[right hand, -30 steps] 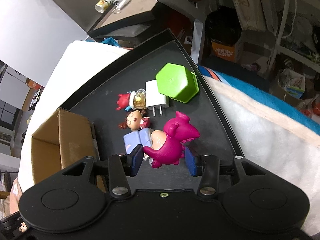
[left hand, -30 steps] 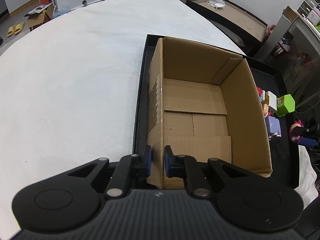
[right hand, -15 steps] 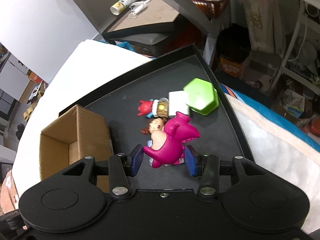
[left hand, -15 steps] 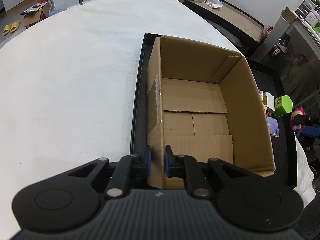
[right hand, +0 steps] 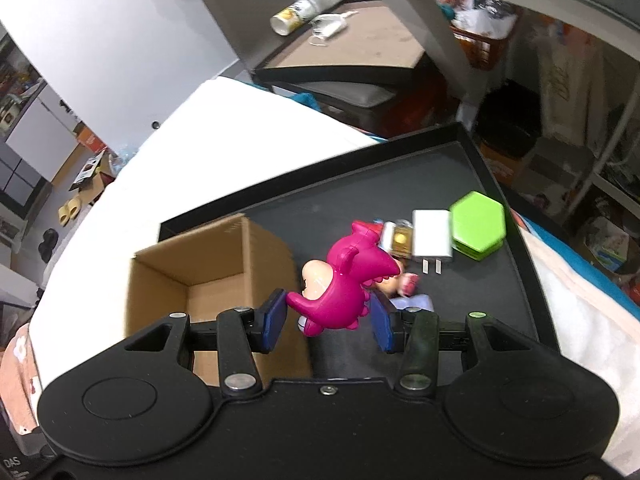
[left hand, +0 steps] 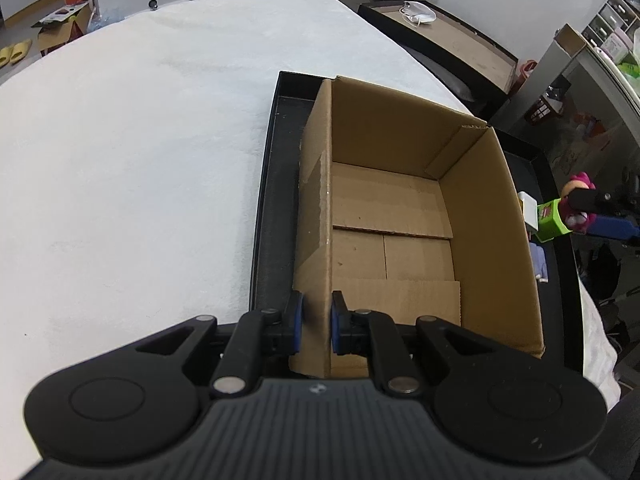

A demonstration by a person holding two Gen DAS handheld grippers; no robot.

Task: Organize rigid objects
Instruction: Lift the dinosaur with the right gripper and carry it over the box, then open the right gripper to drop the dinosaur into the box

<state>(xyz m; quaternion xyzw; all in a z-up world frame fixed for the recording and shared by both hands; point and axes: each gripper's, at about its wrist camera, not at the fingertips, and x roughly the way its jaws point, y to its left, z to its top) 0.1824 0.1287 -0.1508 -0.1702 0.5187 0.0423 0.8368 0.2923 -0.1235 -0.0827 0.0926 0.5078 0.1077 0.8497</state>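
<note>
My right gripper [right hand: 330,320] clamps the magenta dinosaur toy [right hand: 346,280]; the cardboard box [right hand: 192,268] lies left, its wall pinched by my left gripper [left hand: 316,326].

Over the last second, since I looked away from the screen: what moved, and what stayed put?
The right gripper, shut on the pink dinosaur toy, has lifted it off the black tray and carried it toward the cardboard box. The green hexagonal box, white charger and small figures stayed on the tray. The left gripper stayed clamped on the box's wall, and the box is still empty.
</note>
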